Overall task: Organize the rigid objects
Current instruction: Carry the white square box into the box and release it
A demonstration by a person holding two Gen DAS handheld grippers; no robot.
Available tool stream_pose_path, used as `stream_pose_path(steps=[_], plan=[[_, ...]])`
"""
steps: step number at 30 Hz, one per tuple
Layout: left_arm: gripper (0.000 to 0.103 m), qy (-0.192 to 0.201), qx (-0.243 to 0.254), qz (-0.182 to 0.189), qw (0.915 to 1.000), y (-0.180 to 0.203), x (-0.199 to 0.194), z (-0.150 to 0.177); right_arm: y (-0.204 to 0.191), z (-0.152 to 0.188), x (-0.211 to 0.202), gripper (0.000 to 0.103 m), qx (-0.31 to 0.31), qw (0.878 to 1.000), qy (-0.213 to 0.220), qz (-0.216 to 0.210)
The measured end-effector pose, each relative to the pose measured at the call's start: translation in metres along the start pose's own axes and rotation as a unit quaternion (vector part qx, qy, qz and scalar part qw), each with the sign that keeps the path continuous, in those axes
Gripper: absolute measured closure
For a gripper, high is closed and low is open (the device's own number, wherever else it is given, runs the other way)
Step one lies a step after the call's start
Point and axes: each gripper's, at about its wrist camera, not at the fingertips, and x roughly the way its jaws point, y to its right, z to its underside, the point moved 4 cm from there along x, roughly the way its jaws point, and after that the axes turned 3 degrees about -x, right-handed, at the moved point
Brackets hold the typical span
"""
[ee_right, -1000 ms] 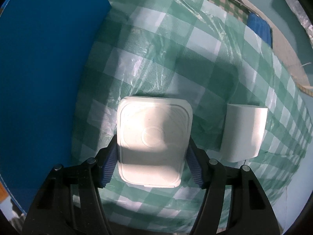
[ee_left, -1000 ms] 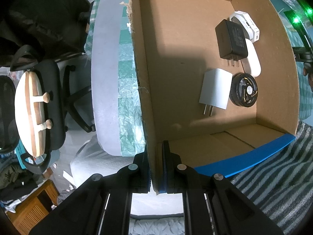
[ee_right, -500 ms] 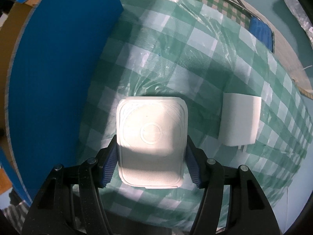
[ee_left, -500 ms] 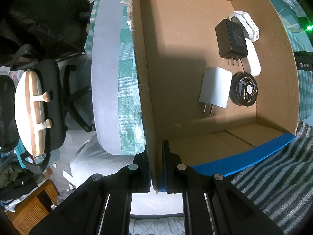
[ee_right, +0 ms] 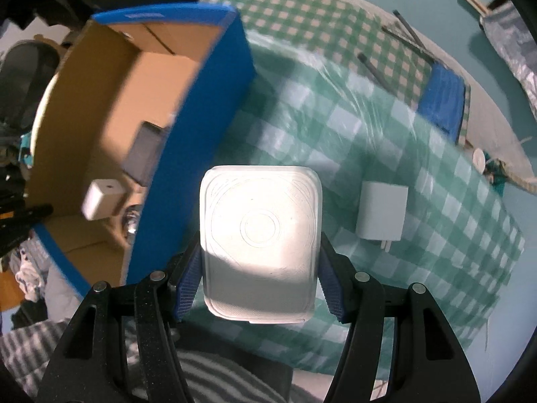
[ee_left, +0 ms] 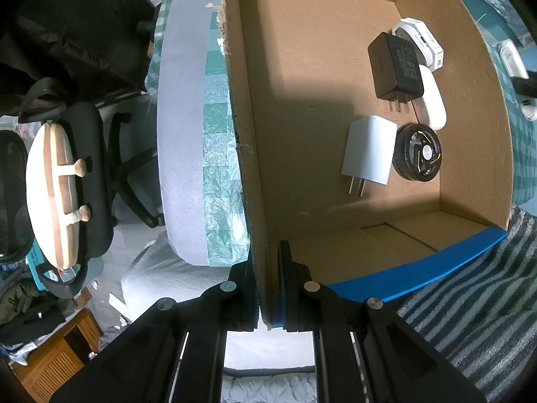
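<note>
My left gripper (ee_left: 268, 288) is shut on the near corner wall of the cardboard box (ee_left: 312, 77). Inside the box lie a white plug charger (ee_left: 369, 154), a black adapter (ee_left: 396, 67), a black round disc (ee_left: 418, 156) and white items (ee_left: 433, 104). My right gripper (ee_right: 260, 272) is shut on a flat white square device (ee_right: 260, 231), held above the green checked cloth, just right of the box's blue outer wall (ee_right: 198, 134). Another white plug charger (ee_right: 382, 211) lies on the cloth to the right.
The box stands on a table under a green checked cloth (ee_right: 386, 141). A blue flat object (ee_right: 443, 104) and dark rods (ee_right: 402, 37) lie at the cloth's far side. An office chair (ee_left: 84, 181) holding a wooden board stands left of the table. Striped fabric (ee_left: 476, 302) lies near.
My right gripper has lifted the white square device off the cloth and drawn back, bringing the box's inside into view. My left gripper has kept its hold on the box wall.
</note>
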Motion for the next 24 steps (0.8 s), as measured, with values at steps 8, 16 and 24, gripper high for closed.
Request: stream_pose_path(steps=[8,16,24], plan=[[0.094,0.001,0.002,-0.001,1.0,0.0,-0.001,0.0,-0.034,-0.023,-0.03,0.04,-0.042,0.999,0.025,-0.02],[0.094,0.002,0.002,-0.002,1.0,0.002,-0.002,0.001,-0.077,-0.044,-0.029,0.04,-0.092,0.995,0.027,-0.023],[0.094,0.002,0.001,0.0,1.0,0.002,-0.003,0.001,-0.111,-0.053,-0.005,0.04,-0.132,0.991,0.006,-0.019]])
